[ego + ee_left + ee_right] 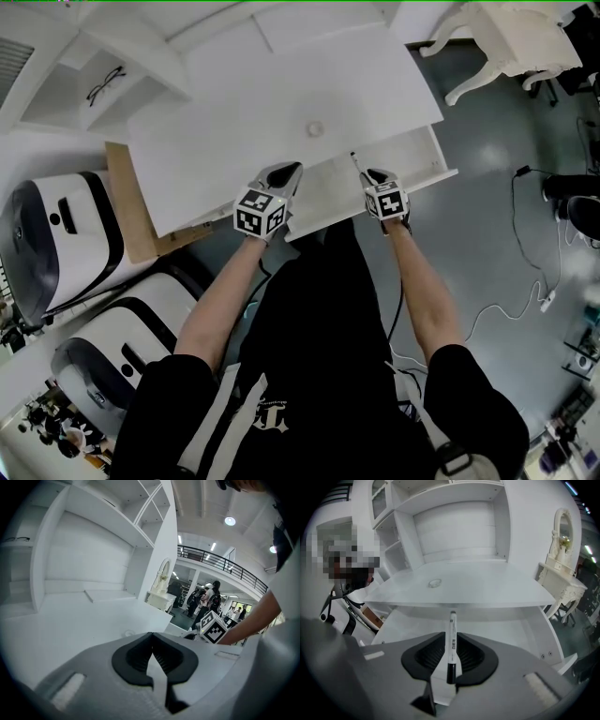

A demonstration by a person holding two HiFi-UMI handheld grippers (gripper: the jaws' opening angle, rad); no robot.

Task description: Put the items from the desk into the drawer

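Table (244, 122) is white, with the drawer (424, 155) pulled open under its right half. Right gripper (375, 174) is over the drawer, angled down, fingers (425, 656) clamped on a marker (452, 637). Marker's long axis runs along the fingers, free end toward the far side, drawer floor beneath it. Left gripper (284, 172) sits at the table's near edge, fingers together, nothing between them. Small round item (314, 128) lies on the table just beyond the left gripper, so that hand is nearer to it.
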